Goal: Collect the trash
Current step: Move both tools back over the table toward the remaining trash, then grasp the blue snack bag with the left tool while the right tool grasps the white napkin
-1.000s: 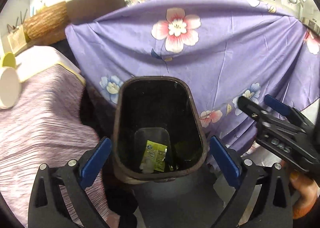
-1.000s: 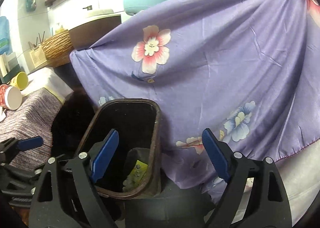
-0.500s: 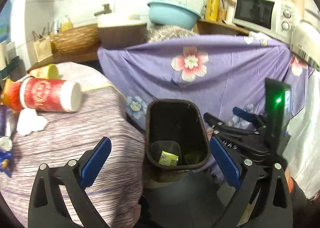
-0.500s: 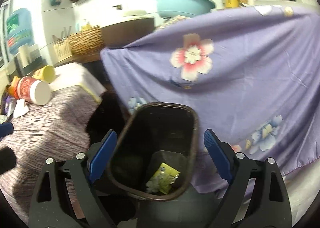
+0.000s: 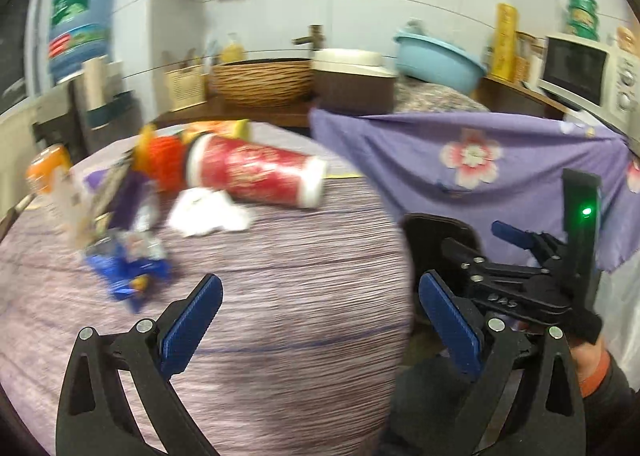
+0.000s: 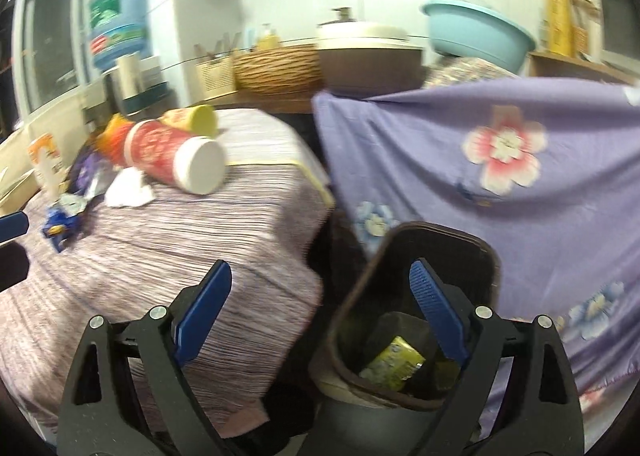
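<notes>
A dark trash bin (image 6: 404,276) stands on the floor between the table and the purple cloth, with a yellow-green wrapper (image 6: 394,364) inside. My right gripper (image 6: 320,316) is open and empty above the bin's left rim. My left gripper (image 5: 320,316) is open and empty over the striped table (image 5: 280,276). Trash lies on the table: a red cup on its side (image 5: 256,171), a white crumpled tissue (image 5: 208,211), a blue wrapper (image 5: 128,272) and purple and orange packets (image 5: 132,183). The right gripper also shows in the left wrist view (image 5: 512,256).
A purple flowered cloth (image 6: 500,159) hangs to the right of the bin. Behind it a counter holds a wicker basket (image 5: 260,81), a blue basin (image 5: 438,63) and a microwave (image 5: 588,75). An orange can (image 5: 48,167) stands at the table's left.
Both grippers have risen and swung left from over the bin toward the table. The table trash has come into view. Both stay open and empty.
</notes>
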